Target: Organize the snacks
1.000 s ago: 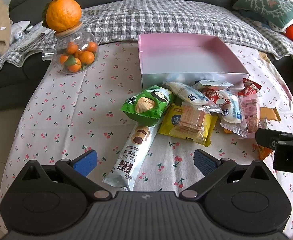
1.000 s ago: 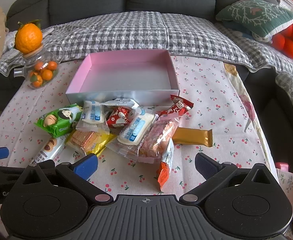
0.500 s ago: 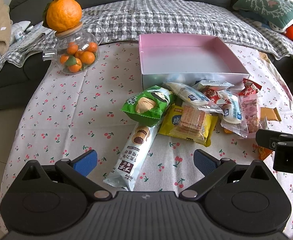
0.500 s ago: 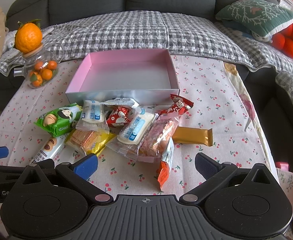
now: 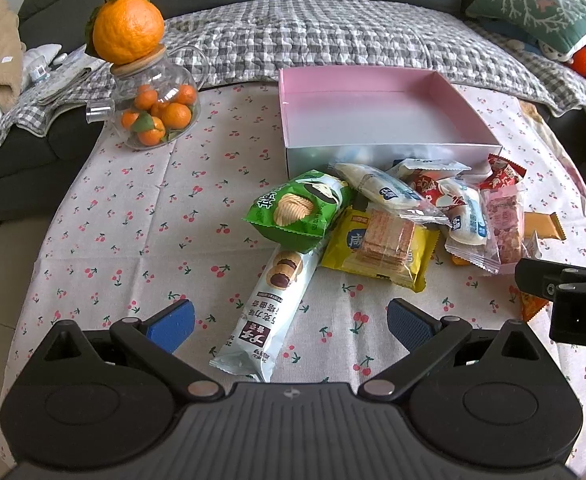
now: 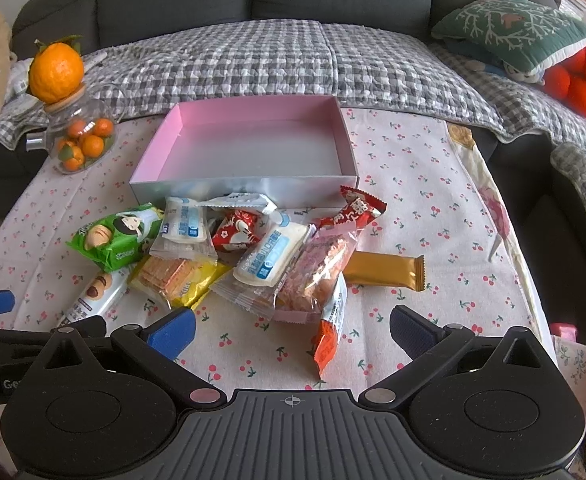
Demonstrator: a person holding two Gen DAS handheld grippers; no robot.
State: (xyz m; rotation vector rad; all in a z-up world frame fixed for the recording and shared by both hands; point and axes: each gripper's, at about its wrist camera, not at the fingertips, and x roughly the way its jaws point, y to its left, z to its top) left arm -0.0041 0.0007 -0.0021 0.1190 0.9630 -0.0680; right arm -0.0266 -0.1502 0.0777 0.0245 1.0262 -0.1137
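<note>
An empty pink box (image 5: 373, 120) (image 6: 253, 148) stands at the table's far middle. In front of it lies a heap of snack packets: a green chip bag (image 5: 299, 210) (image 6: 117, 236), a long white biscuit pack (image 5: 271, 304) (image 6: 93, 300), a yellow cracker pack (image 5: 381, 248) (image 6: 177, 276), white-blue packets (image 6: 273, 256), a gold bar (image 6: 385, 270) and an orange-red stick (image 6: 329, 332). My left gripper (image 5: 291, 326) is open just short of the biscuit pack's near end. My right gripper (image 6: 291, 332) is open with the orange-red stick between its fingers' line, untouched.
A glass jar of small oranges (image 5: 153, 108) (image 6: 79, 136) with a big orange (image 5: 129, 28) on its lid stands far left. A sofa with a checked blanket (image 6: 293, 64) lies behind the table. A green cushion (image 6: 513, 32) sits at far right.
Both grippers have held almost still; the views shift only slightly. Nothing was grasped or moved.
</note>
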